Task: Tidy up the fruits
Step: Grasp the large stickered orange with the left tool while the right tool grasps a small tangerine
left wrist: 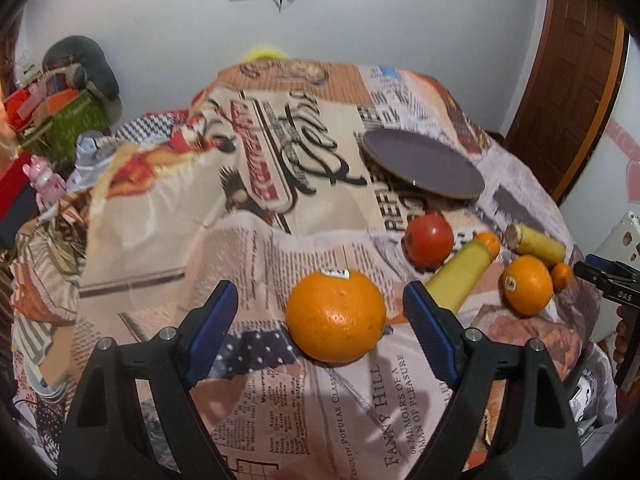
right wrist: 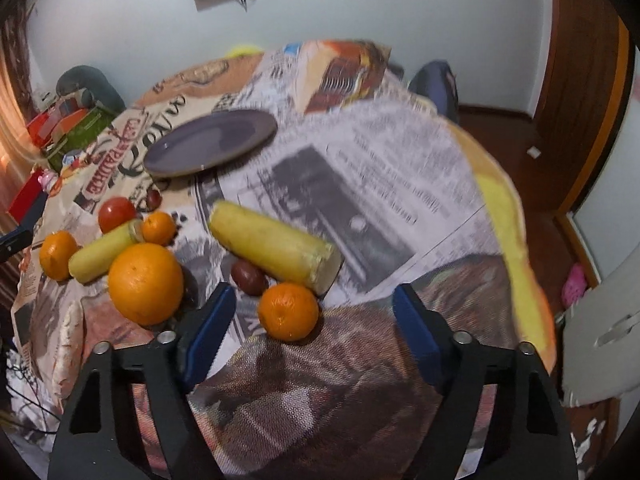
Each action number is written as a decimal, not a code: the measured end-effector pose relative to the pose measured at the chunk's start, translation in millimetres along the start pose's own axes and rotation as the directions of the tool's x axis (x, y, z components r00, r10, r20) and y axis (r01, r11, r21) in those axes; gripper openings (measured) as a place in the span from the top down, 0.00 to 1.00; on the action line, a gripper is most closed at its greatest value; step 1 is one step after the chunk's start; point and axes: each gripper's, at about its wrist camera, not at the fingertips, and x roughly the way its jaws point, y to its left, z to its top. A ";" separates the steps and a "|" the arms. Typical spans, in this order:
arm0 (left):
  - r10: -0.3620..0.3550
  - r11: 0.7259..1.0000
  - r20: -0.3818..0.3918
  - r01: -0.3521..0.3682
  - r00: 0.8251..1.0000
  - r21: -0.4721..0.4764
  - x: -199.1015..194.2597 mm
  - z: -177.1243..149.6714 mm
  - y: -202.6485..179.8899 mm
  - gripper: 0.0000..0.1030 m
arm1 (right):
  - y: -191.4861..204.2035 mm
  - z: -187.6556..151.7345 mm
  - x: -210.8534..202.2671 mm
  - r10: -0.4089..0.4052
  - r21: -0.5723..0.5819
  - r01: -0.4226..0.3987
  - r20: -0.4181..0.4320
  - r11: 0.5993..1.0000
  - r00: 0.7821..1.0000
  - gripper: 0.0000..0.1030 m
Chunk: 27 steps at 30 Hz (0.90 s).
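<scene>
In the left wrist view a large orange [left wrist: 336, 316] with a sticker lies on the printed tablecloth between the blue pads of my left gripper [left wrist: 320, 295]. The jaws stand wide and touch nothing. In the right wrist view a small tangerine [right wrist: 288, 312] sits just ahead of my right gripper [right wrist: 314, 297], between its open fingers and untouched. Behind it lie a yellow banana piece [right wrist: 276, 252] and a small dark fruit [right wrist: 250, 278]. A second large orange [right wrist: 146, 284], another banana piece [right wrist: 102, 256] and a red fruit [right wrist: 117, 214] lie to the left.
A dark purple plate [left wrist: 424, 164] [right wrist: 208, 142] rests flat on the cloth beyond the fruit. The round table's edge [right wrist: 516, 240] drops off at the right. Boxes and clutter [left wrist: 52, 112] stand to the far left. A wooden door [left wrist: 568, 80] is at the right.
</scene>
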 end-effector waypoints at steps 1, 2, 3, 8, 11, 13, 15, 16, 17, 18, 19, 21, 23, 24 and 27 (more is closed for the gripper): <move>-0.005 1.000 -0.013 0.005 1.000 0.000 4.3 -1.3 -0.7 0.17 | 1.1 -1.2 4.5 0.006 -0.002 -0.006 -0.016 1.000 1.000 0.29; -0.009 1.000 -0.022 0.009 1.000 0.000 7.7 -2.0 -0.7 0.17 | 1.7 -2.2 7.2 0.006 -0.003 -0.007 -0.024 1.000 1.000 0.30; -0.014 1.000 -0.031 0.014 0.999 0.000 12.0 -2.8 -1.5 0.17 | 2.1 -2.5 9.6 0.007 -0.003 -0.007 -0.028 1.000 1.000 0.30; -0.026 1.000 -0.067 0.026 0.997 0.005 28.9 -4.5 -5.3 0.17 | 0.6 -3.1 19.6 0.014 0.007 -0.014 -0.053 1.000 0.998 0.37; -0.032 0.999 -0.082 0.032 0.996 0.008 36.7 -4.7 -7.2 0.23 | -1.0 -4.0 25.2 0.017 0.011 -0.017 -0.070 1.000 0.997 0.43; -0.041 0.999 -0.099 0.041 0.994 0.002 42.7 -5.2 -7.0 0.30 | -2.0 -4.3 25.9 0.019 0.011 -0.018 -0.067 1.000 0.998 0.44; -0.034 0.999 -0.102 0.034 0.994 0.000 46.3 -5.9 -7.0 0.32 | -1.0 -3.1 26.3 0.026 0.009 -0.025 -0.066 1.000 0.997 0.47; -0.035 0.999 -0.097 0.035 0.995 -0.002 46.3 -6.0 -6.9 0.32 | -0.7 -2.9 26.6 0.030 0.007 -0.030 -0.067 1.000 0.997 0.48; -0.036 0.999 -0.096 0.036 0.995 -0.005 46.1 -6.1 -6.3 0.32 | 0.1 -2.7 26.8 0.036 0.005 -0.036 -0.067 0.999 0.997 0.51; -0.036 0.999 -0.096 0.036 0.995 -0.006 46.3 -5.8 -6.3 0.32 | 1.4 -2.5 27.4 0.044 0.002 -0.044 -0.068 0.999 0.997 0.55; -0.036 0.999 -0.095 0.036 0.995 -0.005 46.0 -6.3 -6.1 0.32 | 2.8 -2.2 28.0 0.052 -0.001 -0.052 -0.071 0.999 0.996 0.57; -0.034 0.999 -0.096 0.034 0.995 -0.002 45.8 -6.2 -6.3 0.33 | 5.4 -1.8 29.0 0.053 -0.008 -0.054 -0.074 0.999 0.996 0.62; -0.031 1.000 -0.096 0.031 0.995 -0.001 44.6 -6.5 -6.7 0.33 | 6.5 -1.9 27.9 0.048 -0.011 -0.049 -0.073 0.999 0.996 0.65; -0.029 1.000 -0.096 0.029 0.995 -0.004 44.2 -6.4 -7.0 0.33 | 5.9 -1.8 26.9 0.052 -0.008 -0.052 -0.072 0.999 0.996 0.66; -0.033 0.999 -0.098 0.031 0.995 -0.019 41.9 -6.6 -6.6 0.33 | 5.0 -0.9 22.3 0.060 0.002 -0.060 -0.067 0.998 0.996 0.66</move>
